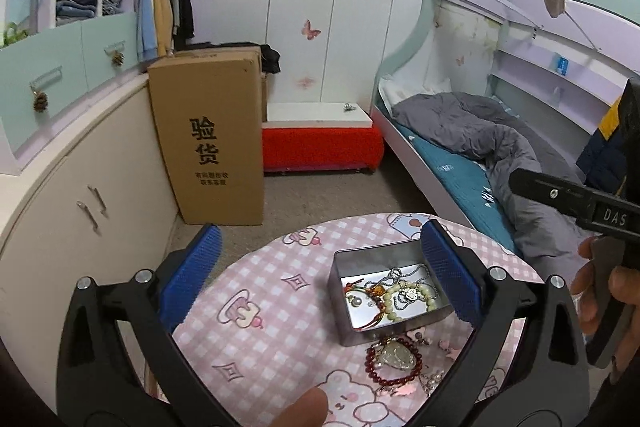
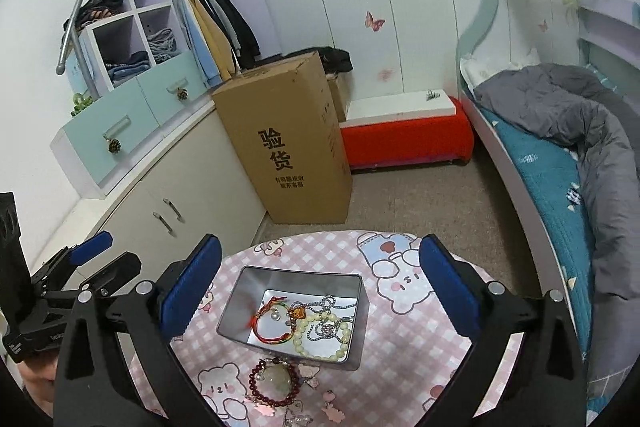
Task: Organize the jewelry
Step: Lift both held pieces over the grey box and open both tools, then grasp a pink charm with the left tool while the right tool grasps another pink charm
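Near the metal tin [image 2: 292, 311], the dark red bead bracelet [image 2: 276, 381] lies limp, light and probably slippery; pinch across its beads. Left gripper [image 1: 320, 275] and right gripper [image 2: 320, 279] stand wide, empty.

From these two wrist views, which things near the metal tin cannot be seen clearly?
- Chain and pink charms: cut off by the bottom edge in the right wrist view.
- Same loose pieces beside the red bead bracelet: partly hidden by the left gripper frame in the left wrist view.
- Metal tin: its right corner is behind a blue finger pad.
- Small bits in the tin: too small to identify.
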### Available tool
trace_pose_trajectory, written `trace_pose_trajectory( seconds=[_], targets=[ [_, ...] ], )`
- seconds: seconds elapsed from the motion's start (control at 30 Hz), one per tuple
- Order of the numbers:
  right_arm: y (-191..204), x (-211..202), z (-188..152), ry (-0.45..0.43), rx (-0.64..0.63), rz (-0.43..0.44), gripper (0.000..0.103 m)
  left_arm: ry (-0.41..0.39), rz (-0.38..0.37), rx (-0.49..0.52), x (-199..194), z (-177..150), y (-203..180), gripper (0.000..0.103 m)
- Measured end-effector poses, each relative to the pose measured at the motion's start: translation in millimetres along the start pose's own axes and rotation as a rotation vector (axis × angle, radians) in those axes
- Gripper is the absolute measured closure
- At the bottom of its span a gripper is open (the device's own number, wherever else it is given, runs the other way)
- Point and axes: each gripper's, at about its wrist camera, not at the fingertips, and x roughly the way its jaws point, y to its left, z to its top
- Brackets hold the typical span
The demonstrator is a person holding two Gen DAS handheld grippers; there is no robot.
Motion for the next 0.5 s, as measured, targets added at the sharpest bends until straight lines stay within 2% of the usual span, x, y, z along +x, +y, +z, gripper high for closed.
trace_pose_trajectory(
  seconds=[0.5],
  targets=[
    [16.9,-60.0,-6.4,-0.103,-0.045,-0.015,0.008,-0.1,0.01,0.004,-61.4,-11.3,0.6,0.006]
  ],
)
